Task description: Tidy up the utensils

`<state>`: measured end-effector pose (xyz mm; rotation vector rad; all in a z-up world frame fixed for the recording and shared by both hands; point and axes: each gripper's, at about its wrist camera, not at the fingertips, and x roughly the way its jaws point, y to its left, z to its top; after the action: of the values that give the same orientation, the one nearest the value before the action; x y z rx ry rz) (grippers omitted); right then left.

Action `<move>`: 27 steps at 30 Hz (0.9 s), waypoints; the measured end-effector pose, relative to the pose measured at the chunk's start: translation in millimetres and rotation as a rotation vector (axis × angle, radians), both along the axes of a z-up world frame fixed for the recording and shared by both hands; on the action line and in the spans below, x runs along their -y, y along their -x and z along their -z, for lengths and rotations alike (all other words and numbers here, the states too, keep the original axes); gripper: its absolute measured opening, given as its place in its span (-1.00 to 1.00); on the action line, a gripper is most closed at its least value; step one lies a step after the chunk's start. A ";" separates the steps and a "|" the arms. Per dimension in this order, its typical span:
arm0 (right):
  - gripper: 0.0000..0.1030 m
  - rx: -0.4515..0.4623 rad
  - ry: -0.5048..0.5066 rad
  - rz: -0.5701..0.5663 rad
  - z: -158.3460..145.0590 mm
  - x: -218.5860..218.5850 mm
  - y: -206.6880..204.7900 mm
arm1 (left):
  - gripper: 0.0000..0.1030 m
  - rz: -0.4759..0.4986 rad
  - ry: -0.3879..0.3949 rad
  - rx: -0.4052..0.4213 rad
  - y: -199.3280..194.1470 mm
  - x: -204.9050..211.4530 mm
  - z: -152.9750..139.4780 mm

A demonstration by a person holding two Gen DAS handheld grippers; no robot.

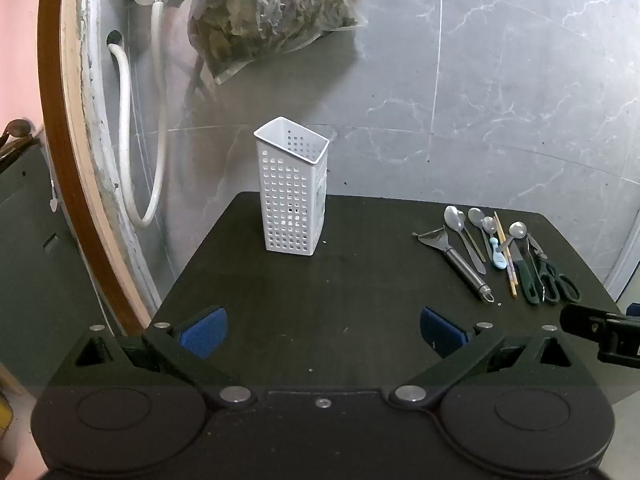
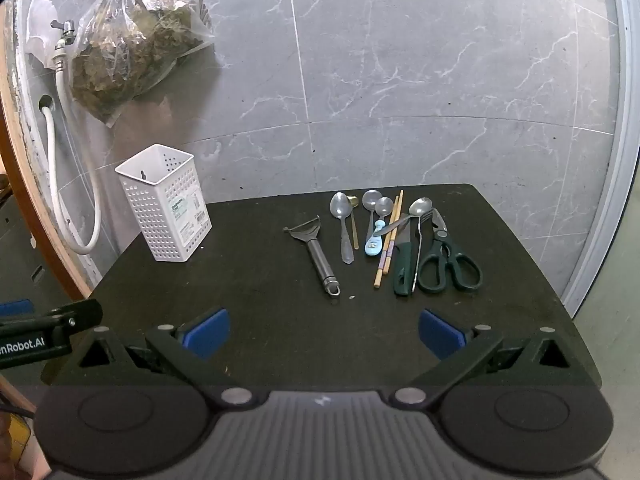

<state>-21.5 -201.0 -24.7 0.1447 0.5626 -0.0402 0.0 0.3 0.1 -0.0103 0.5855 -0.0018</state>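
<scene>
- My desk is dark and matt.
- The caddy is white perforated plastic.
- The peeler and spoons are shiny metal.
- The chopsticks look wooden.
- The wall is smooth grey marble-patterned tile.

A home utility corner: grey marble-look wall tiles, a metal tap with white hose, cutlery on a dark surface.

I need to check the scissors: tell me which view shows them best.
The right wrist view: the scissors lie near its centre, both handle loops clear. The left wrist view shows them small and squeezed at its right edge.
</scene>
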 end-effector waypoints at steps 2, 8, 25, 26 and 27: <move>1.00 -0.002 0.000 0.000 -0.2 0.1 -0.2 | 0.99 -0.002 0.000 0.001 -0.1 -0.6 0.0; 1.00 -0.004 -0.001 0.000 -0.8 0.1 -0.8 | 0.99 0.001 -0.005 0.000 -0.2 -0.4 0.0; 1.00 -0.006 -0.004 -0.001 -1.1 -0.8 -3.0 | 0.99 0.000 -0.007 -0.005 0.4 -0.4 0.2; 1.00 -0.006 -0.004 0.000 -1.1 -0.8 -3.1 | 0.99 0.000 -0.008 -0.005 0.3 -0.3 0.2; 1.00 -0.007 -0.004 0.000 -1.1 -0.9 -3.2 | 0.99 0.001 -0.008 -0.005 0.2 -0.4 0.3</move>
<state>-18.3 -200.0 -23.6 0.1485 0.5693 -0.0393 -0.3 0.7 -0.1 -0.0026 0.5901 -0.0001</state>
